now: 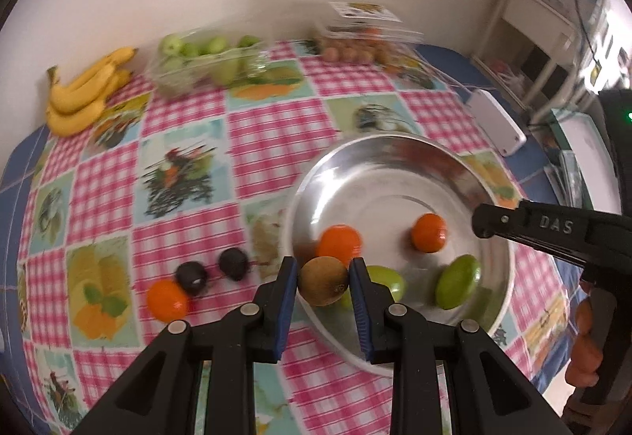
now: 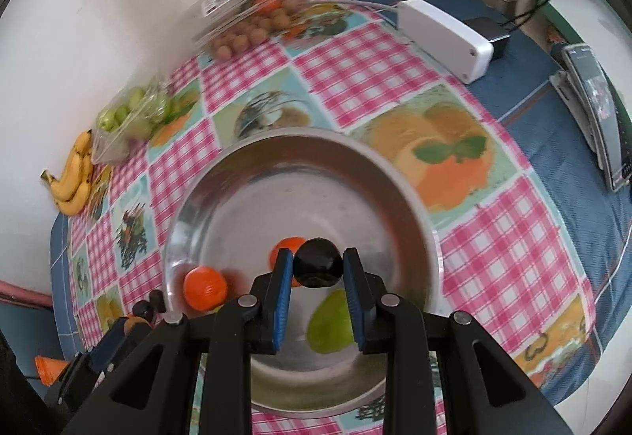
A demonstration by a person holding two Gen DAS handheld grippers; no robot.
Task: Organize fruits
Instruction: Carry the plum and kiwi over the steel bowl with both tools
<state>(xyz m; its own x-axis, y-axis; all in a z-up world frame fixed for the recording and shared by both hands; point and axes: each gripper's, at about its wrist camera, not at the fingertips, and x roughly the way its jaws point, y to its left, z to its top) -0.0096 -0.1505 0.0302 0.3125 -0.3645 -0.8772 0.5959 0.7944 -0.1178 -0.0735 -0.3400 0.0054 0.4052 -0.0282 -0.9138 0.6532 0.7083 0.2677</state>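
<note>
My left gripper [image 1: 323, 279] is shut on a brown kiwi [image 1: 323, 283], held just over the near left rim of a steel bowl [image 1: 312, 178]. Inside the bowl lie two oranges [image 1: 340, 243] [image 1: 429, 232] and two green fruits [image 1: 458, 281] [image 1: 389, 283]. Two dark fruits [image 1: 192, 278] [image 1: 234, 264] and another orange [image 1: 167, 298] rest on the cloth to the bowl's left. My right gripper [image 2: 318, 269] is shut on a dark fruit [image 2: 318, 263] above the bowl [image 2: 395, 174]. Under it I see an orange [image 2: 205, 287] and a green fruit [image 2: 330, 324].
At the back by the wall are bananas [image 1: 85, 91], a clear box of green fruits [image 1: 201, 63] and a clear box of small brown fruits [image 1: 355, 44]. A white box [image 2: 446, 28] and a phone on a stand [image 2: 596, 111] stand to the right of the checked cloth.
</note>
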